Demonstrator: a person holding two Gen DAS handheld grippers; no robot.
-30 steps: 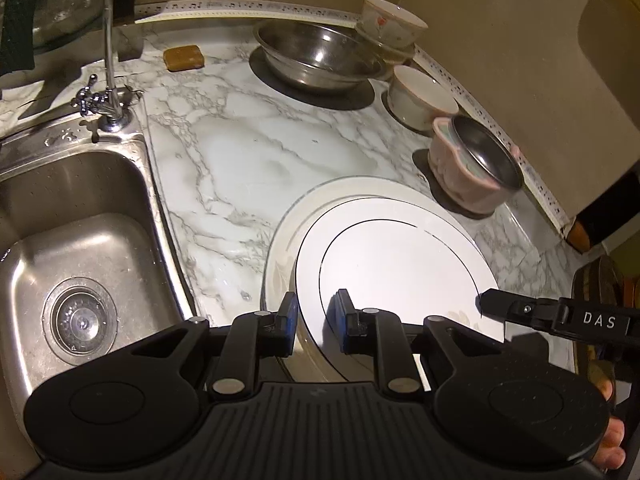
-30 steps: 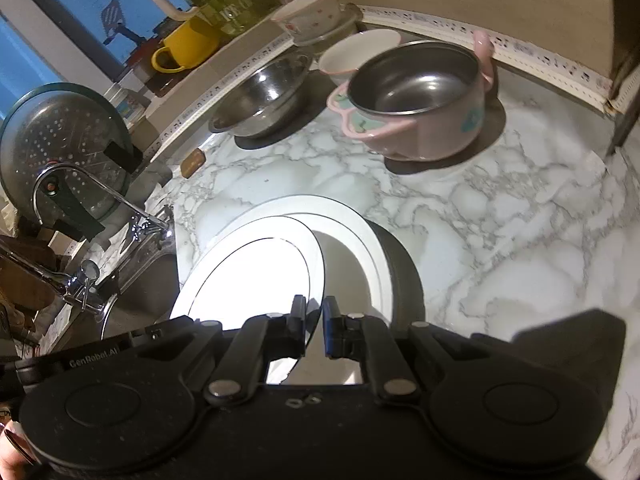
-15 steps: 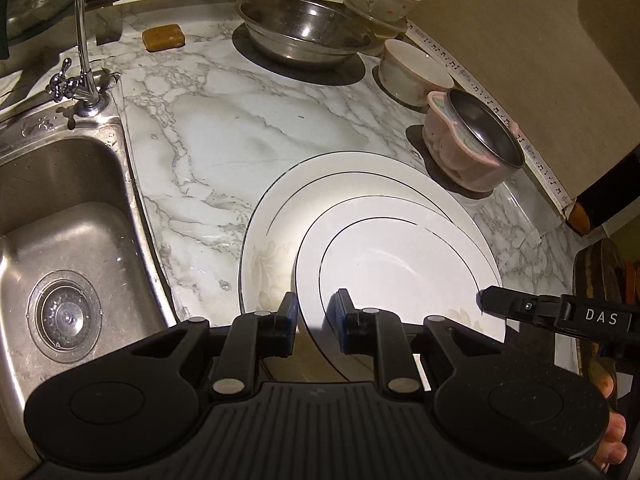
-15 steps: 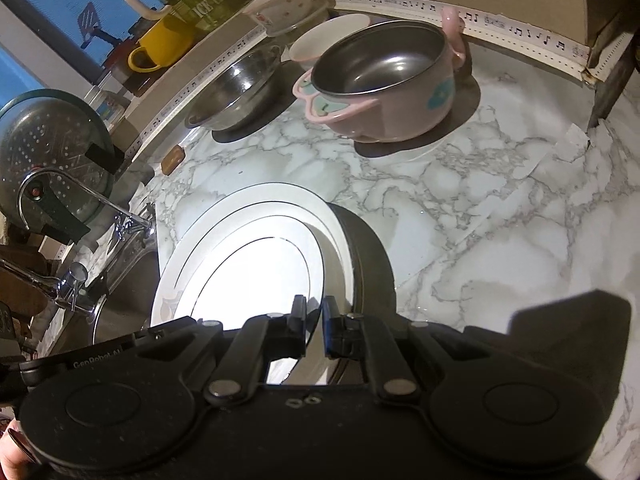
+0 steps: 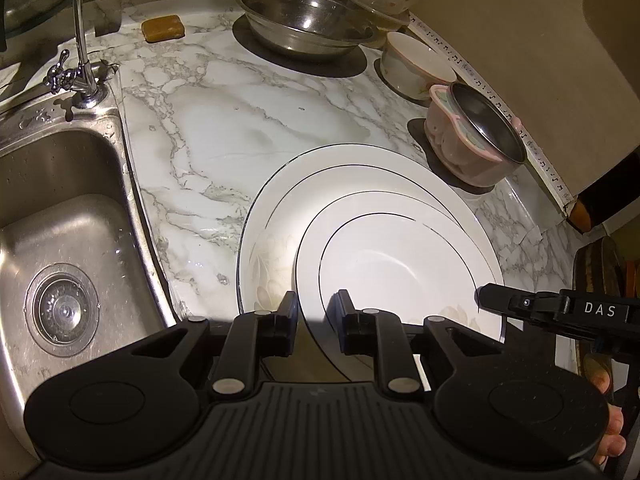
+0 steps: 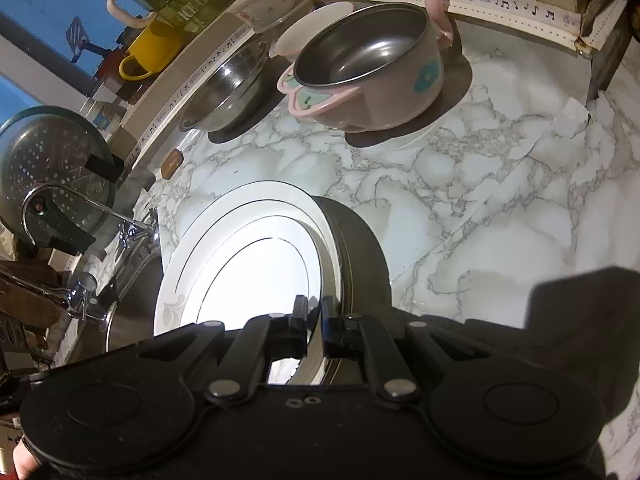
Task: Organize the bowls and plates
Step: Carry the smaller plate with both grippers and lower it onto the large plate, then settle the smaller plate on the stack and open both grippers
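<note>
White porcelain, thin at the rim, is what both pairs of fingers are clamped on: the smaller plate (image 5: 400, 256) is pinched at its near edge by the left gripper (image 5: 318, 316) and at its opposite edge by the right gripper (image 6: 314, 320). It sits tilted, just ahead of both sets of fingers, over the larger plate (image 5: 272, 216) lying on the marble tabletop (image 5: 224, 128).

The step looks like nesting the small plate into the large one. To do it well, I'd keep both grips firm and lower the two sides evenly — a slick rim can slip out of a narrow pinch. Centre it before letting go, then release both sides together so it doesn't rock or clatter.

Beyond the fingers, the pink-handled steel bowl (image 5: 476, 136), the white bowl (image 5: 416, 64) and the big steel bowl (image 5: 304, 24) wait — well apart from the plates.
</note>
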